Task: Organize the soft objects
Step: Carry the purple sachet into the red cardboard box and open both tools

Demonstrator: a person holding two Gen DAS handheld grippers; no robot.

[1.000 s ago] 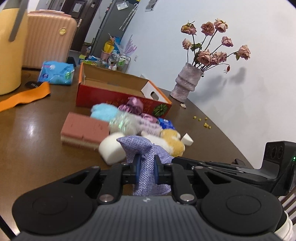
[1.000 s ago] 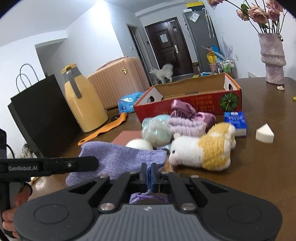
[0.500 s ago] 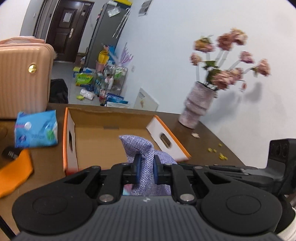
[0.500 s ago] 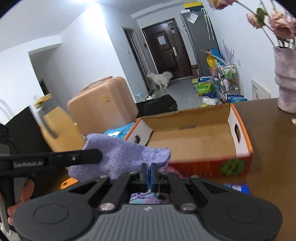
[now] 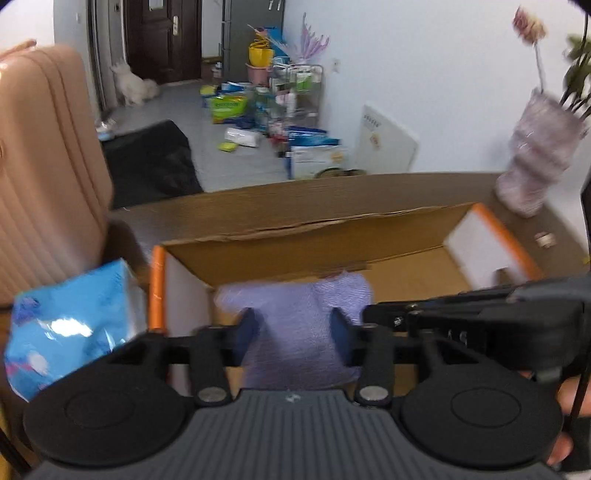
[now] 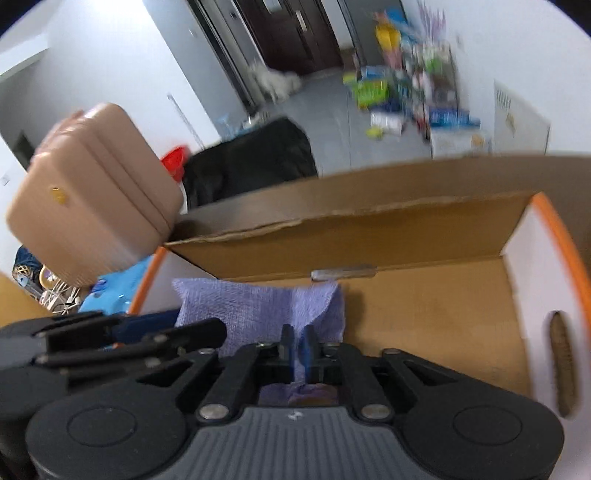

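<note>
The purple cloth pouch [image 5: 295,325] hangs over the cardboard box [image 5: 332,236], above its left end, long axis running across toward the box's middle. The left gripper [image 5: 293,328] is opening, pouch between its spread jaws but unpressed. The right gripper [image 6: 298,345], nearer the box's middle, pinches the other corner (just starting to open). The release goes straight down.

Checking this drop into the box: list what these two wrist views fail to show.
- Box floor under the purple cloth: hidden in both views by the cloth and gripper bodies.
- Flowers: cut off by the left view's edge, blurred.
- Blue packet print: motion blur, left view.
- Whether the right gripper pads still pinch the cloth as its jaws open: too blurred.
</note>
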